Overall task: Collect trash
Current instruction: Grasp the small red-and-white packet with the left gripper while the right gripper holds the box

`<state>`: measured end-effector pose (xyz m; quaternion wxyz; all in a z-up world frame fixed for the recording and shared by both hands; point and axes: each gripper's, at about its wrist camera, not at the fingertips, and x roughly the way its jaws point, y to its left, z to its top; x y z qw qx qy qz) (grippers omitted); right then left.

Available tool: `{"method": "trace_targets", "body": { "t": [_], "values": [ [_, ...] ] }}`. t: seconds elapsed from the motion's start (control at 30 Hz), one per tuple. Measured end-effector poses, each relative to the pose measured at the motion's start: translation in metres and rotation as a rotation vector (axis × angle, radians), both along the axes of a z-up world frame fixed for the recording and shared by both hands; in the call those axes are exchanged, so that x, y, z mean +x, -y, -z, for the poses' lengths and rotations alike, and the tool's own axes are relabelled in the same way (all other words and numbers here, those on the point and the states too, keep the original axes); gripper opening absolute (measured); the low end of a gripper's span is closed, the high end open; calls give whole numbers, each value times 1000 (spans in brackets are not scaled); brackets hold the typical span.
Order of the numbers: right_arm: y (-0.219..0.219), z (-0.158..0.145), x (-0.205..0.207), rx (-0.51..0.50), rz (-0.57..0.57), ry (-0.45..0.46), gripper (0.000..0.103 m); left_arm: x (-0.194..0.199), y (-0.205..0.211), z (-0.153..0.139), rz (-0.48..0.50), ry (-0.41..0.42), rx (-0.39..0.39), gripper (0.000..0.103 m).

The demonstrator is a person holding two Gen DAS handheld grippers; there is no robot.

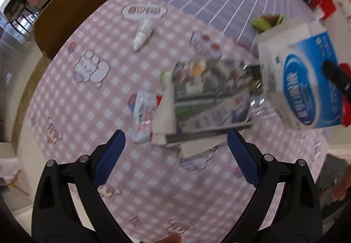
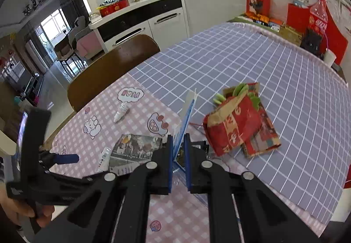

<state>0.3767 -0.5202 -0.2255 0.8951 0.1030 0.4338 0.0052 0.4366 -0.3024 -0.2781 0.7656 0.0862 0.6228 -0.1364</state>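
Note:
My right gripper (image 2: 178,142) is shut on a blue and white carton (image 2: 185,121), held edge-on above the table; the same carton (image 1: 302,80) shows at the right of the left wrist view. My left gripper (image 1: 175,144) is open and empty, just above the near edge of a printed leaflet (image 1: 210,98) lying on the pink checked cloth. A small white wrapper (image 1: 143,116) lies left of the leaflet. A small white dropper bottle (image 1: 143,33) lies farther back. A crumpled red paper bag (image 2: 239,126) lies on the blue cloth.
A brown chair back (image 2: 114,70) stands at the table's far left edge. Red boxes and packets (image 2: 316,23) crowd the far right end of the table by the wall. A white cabinet (image 2: 153,21) stands behind.

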Motion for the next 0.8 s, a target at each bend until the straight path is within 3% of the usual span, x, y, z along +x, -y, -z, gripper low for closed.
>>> {"method": "trace_targets", "body": {
  "t": [0.13,0.23,0.37,0.6,0.8],
  "values": [
    [2,5,0,26,3,-2,10,0,-9,-5,12,62,47,92],
    [-8,-2,0,28,-14,37,9,15,-42,14,-82,0,46,92],
    [-26,-2,9,28,-49,60,9,23,-70,29,-191,-39,-16,90],
    [-49,-3,29,25,-92,86,9,28,-68,52,-176,-54,28,60],
    [-66,-6,41,13,-130,102,9,33,-66,61,-156,-61,4,58]
  ]
}}
